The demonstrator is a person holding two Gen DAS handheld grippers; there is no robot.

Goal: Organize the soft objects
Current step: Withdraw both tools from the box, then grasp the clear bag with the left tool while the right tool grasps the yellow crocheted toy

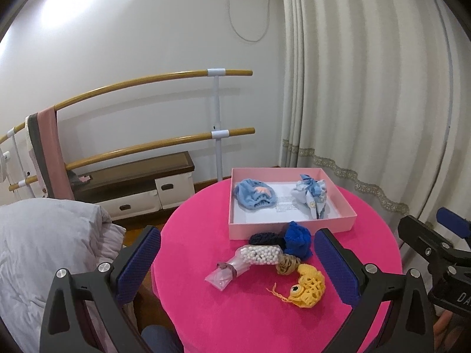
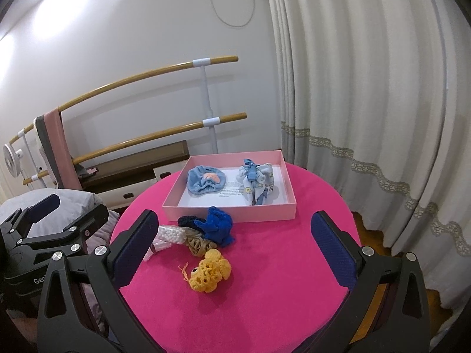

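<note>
A pink box (image 1: 290, 228) (image 2: 229, 214) stands at the far side of the round pink table (image 1: 235, 317) (image 2: 279, 279). Inside lie a light blue fluffy cap (image 1: 254, 197) (image 2: 206, 181) and a blue patterned cloth bundle (image 1: 312, 195) (image 2: 259, 181). In front of the box sit a blue knitted piece (image 1: 298, 238) (image 2: 219, 225), a dark knitted piece (image 1: 263, 238) (image 2: 187, 220), a bag of white beads (image 1: 250, 260) (image 2: 170, 235), a tan cloth (image 1: 288, 263) (image 2: 200, 244) and a yellow crochet fish (image 1: 307, 285) (image 2: 209, 270). My left gripper (image 1: 237, 264) and right gripper (image 2: 235, 248) hover open above the table, empty.
Behind the table are a wooden double rail (image 1: 153, 144) with a pink strap (image 1: 56, 153), a low cabinet with drawers (image 1: 141, 185), and cream curtains (image 1: 368, 88). A grey quilt (image 1: 44, 250) lies left of the table. Wooden floor (image 2: 412, 264) shows at the right.
</note>
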